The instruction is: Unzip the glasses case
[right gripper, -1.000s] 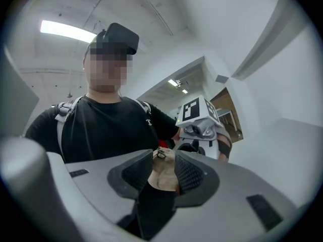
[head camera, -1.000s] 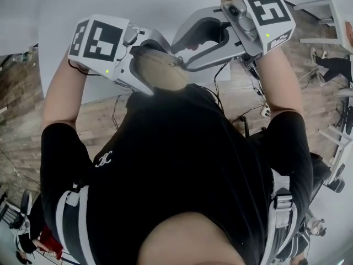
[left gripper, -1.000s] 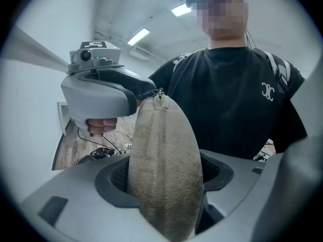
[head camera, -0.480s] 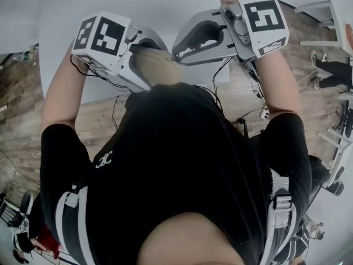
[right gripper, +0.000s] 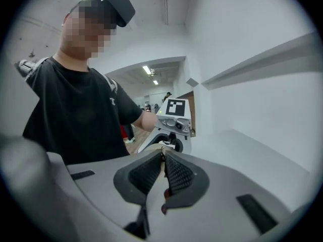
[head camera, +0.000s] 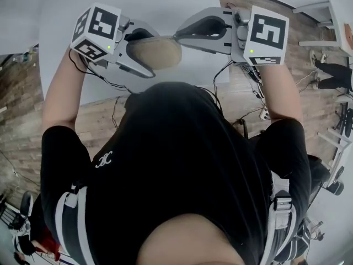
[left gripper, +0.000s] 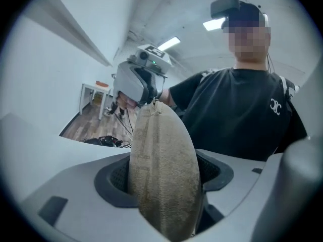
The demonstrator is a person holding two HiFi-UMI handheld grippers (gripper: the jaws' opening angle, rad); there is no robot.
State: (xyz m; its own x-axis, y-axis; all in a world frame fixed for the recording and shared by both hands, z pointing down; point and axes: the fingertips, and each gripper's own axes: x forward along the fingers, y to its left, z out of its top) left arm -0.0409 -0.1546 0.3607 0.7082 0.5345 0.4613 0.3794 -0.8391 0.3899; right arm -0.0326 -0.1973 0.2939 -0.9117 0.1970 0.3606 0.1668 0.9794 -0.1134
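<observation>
A beige fabric glasses case (head camera: 157,53) is held in the air in front of the person's chest. My left gripper (head camera: 144,55) is shut on it across its middle. In the left gripper view the case (left gripper: 161,170) stands on edge between the pads, its zipper pull (left gripper: 154,105) at the far tip. My right gripper (head camera: 179,36) meets that tip from the other side. Its jaws are closing: in the right gripper view (right gripper: 163,158) the pads almost touch, with a thin beige tab pinched at their tips.
A white table (head camera: 154,4) lies beyond the grippers, with wooden floor and cables (head camera: 242,87) beneath. White tables (head camera: 322,15) stand at the right. The person's black shirt (head camera: 176,164) fills the lower head view.
Both grippers moved away from the chest. The left one rolled, bringing the case more side-on. The right one levelled out, and its tips now meet the case's end.
</observation>
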